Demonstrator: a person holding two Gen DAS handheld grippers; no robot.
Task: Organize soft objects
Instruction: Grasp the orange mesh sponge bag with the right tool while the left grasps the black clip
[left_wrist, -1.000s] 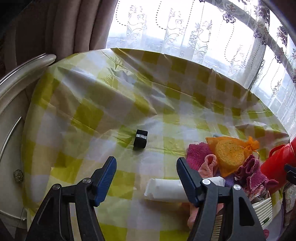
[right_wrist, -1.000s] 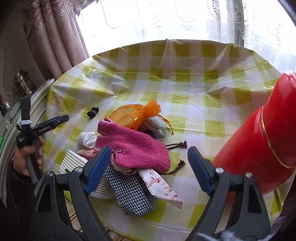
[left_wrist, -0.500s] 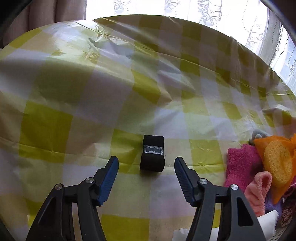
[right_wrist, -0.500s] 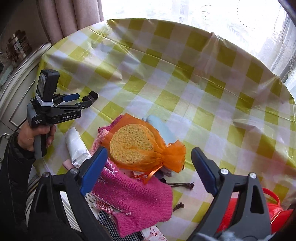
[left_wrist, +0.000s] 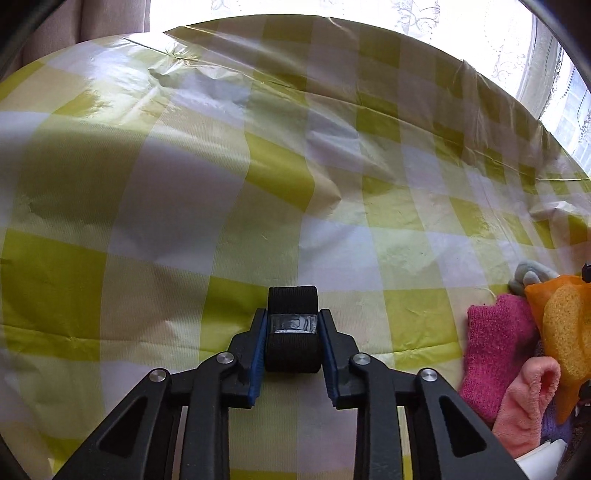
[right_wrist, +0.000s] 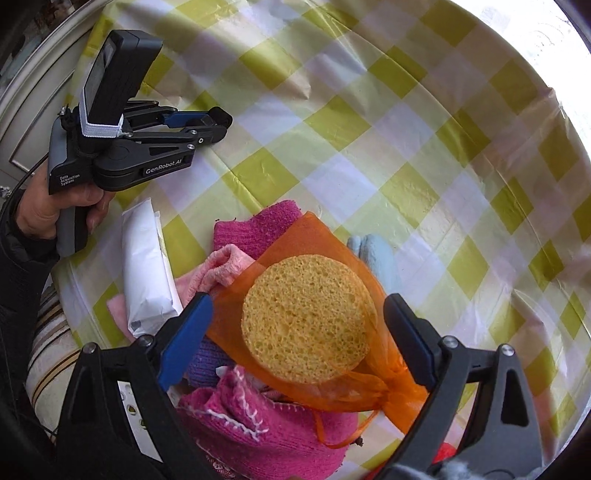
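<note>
My left gripper (left_wrist: 291, 332) is shut on a small black elastic roll (left_wrist: 293, 306) with a grey band, resting on the checked tablecloth. It also shows in the right wrist view (right_wrist: 212, 122), at the upper left. My right gripper (right_wrist: 295, 325) is open and hovers around a round yellow sponge (right_wrist: 308, 319) in an orange mesh bag (right_wrist: 288, 243), without gripping it. The bag lies on a pile of soft things: a magenta knitted piece (right_wrist: 258, 432), a pink cloth (right_wrist: 221, 266), a purple cloth (right_wrist: 203, 365), a pale blue item (right_wrist: 373, 251).
A white wrapped packet (right_wrist: 146, 266) lies left of the pile. The pile shows at the right edge of the left wrist view (left_wrist: 495, 347). A white ribbed basket (right_wrist: 51, 354) sits at the table's near-left edge. A lace curtain (left_wrist: 554, 55) hangs behind the table.
My left gripper moved forward to the black roll and shut on it. My right gripper moved forward and down over the sponge bag, staying open.
</note>
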